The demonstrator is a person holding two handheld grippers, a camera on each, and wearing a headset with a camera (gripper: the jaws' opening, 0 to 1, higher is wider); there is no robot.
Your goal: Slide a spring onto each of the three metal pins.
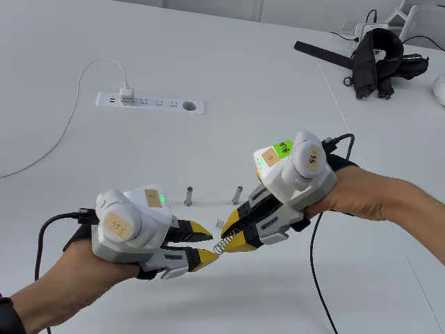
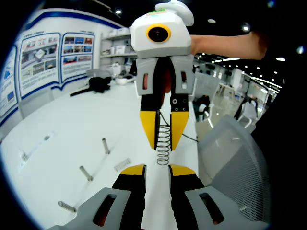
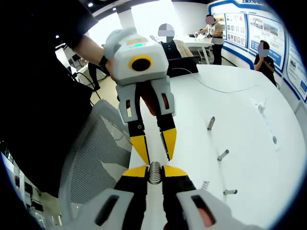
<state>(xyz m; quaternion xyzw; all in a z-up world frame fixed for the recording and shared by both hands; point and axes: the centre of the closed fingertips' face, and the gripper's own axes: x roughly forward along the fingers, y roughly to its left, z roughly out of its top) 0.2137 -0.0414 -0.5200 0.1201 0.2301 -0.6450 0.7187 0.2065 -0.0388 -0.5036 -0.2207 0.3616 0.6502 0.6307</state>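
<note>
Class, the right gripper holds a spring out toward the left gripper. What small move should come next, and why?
Probably close the left gripper on the free end of the spring to steady it: the right gripper is shut on its other end, and the left jaws stand open just short of it.

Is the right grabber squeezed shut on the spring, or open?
Shut on the spring. In the right gripper view, the right gripper has both yellow tips pressed against the coils.

Left gripper (image 1: 207, 245): white rounded shell, black jaws, yellow tips, tan sticker, green light
Right gripper (image 1: 229, 235): same colours, green label, tan sticker
Cables (image 1: 40, 240): black, one from each gripper's rear
Hand straps (image 1: 75, 241): black
</note>
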